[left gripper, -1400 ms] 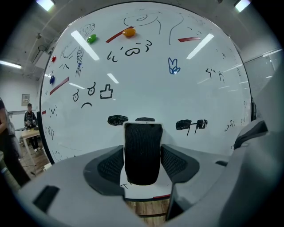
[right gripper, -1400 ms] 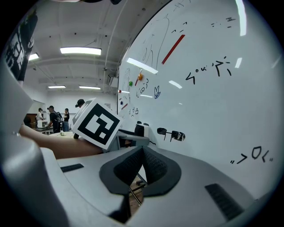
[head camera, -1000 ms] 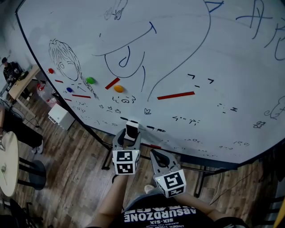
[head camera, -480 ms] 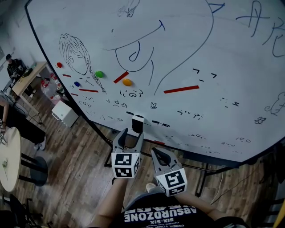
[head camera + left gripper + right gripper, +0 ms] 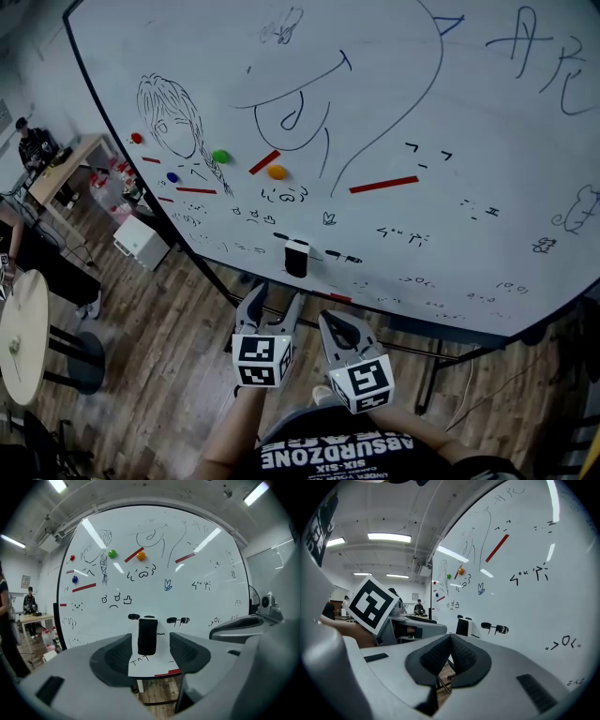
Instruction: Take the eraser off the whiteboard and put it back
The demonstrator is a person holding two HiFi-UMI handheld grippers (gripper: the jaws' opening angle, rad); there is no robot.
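Eraser [image 5: 296,257] is on the whiteboard [image 5: 487,112], low on the board, upright, black face outward. It is stuck just below a row of small doodles. Left gripper [image 5: 274,305] is below and short of it, not touching. Its jaws are spread wide with nothing in them. In the left gripper view the eraser [image 5: 147,636] shows in the gap between the jaws of the left gripper [image 5: 151,653] but is well clear of both pads.

Right gripper [image 5: 336,328] is just beside the left one and lower. Its jaws are pressed together and hold nothing; the right gripper view shows the pads of the right gripper [image 5: 451,648] meeting.

Near the eraser:
- A black marker [image 5: 343,256] lies flat on the board just to its right.
- An orange magnet [image 5: 276,172] and a short red strip [image 5: 264,162] are above it.
- A green magnet [image 5: 220,157] is up and to the left.
- A long red strip [image 5: 383,184] is up and to the right.
- Red magnet [image 5: 137,138] and blue magnet [image 5: 172,176] sit by the sketch of a girl at the board's left edge.

The floor is wood planks. A round table [image 5: 23,333] is at far left and a white box [image 5: 141,242] is by the board's left end. A person [image 5: 28,145] is at a desk in the background.
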